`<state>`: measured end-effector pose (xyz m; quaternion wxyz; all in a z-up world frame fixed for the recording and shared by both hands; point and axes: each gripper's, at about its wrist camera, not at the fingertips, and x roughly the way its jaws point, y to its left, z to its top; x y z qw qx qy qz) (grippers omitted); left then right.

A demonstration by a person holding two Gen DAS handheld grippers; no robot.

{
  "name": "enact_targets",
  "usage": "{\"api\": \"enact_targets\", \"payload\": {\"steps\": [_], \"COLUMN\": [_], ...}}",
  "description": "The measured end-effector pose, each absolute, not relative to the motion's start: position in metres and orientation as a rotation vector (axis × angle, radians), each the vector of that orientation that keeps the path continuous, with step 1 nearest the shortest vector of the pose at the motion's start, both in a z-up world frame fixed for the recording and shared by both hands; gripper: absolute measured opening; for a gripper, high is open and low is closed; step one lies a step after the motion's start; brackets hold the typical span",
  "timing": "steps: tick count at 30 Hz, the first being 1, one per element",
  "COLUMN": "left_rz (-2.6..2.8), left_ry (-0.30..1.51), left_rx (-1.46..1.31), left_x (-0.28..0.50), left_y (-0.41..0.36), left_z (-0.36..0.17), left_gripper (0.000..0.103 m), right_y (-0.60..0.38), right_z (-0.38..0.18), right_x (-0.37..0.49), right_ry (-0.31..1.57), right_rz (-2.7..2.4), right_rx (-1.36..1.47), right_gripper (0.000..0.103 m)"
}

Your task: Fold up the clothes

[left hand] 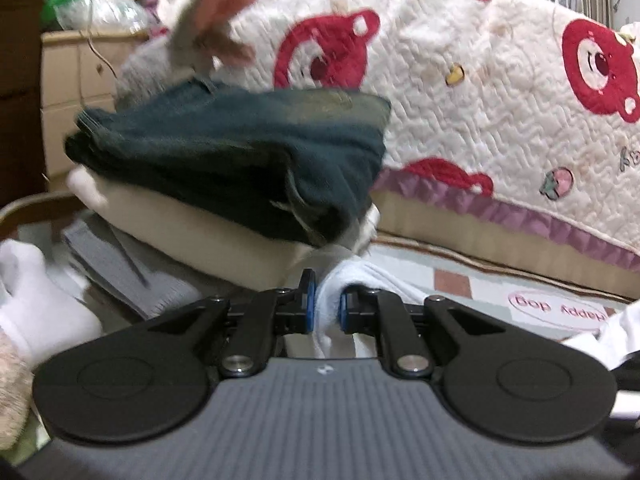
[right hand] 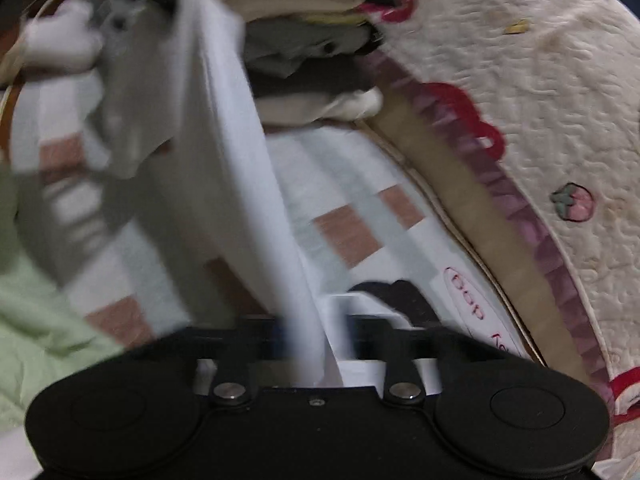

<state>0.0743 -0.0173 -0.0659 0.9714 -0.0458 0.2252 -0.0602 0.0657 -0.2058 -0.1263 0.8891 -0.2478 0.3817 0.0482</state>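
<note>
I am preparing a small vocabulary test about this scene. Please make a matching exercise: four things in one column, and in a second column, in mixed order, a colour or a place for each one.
Things:
1. quilt
2. dark garment
3. white cloth
4. bed sheet

Descriptions:
A. on top of the folded pile
B. white and brown squares
C. between the fingers of the left gripper
D. cream with red bear faces

Pairs: 1-D, 2-A, 3-C, 4-B
</note>
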Motion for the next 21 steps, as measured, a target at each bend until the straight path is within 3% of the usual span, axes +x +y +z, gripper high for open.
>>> {"api": "enact_targets", "payload": {"steps": [12, 21], "left_rz": [-0.158, -0.104], "left_ry": [0.566, 0.645], "left_rx": [0.025, -0.084], "left_x": [0.078, 0.084], "left_y": [-0.049, -0.022], "left_z": [-0.096, -0.108], "left_gripper": [0.015, 0.011], "right_y": [-0.269, -0.312], "right_z": [-0.096, -0.089], "right_x": [0.029, -0.001], "right_ry": [0.675, 0.705], "right_rz": [-0.135, -0.236], "right_rx": [-0.329, -0.223], "right_gripper": [0.004, 0.004]}}
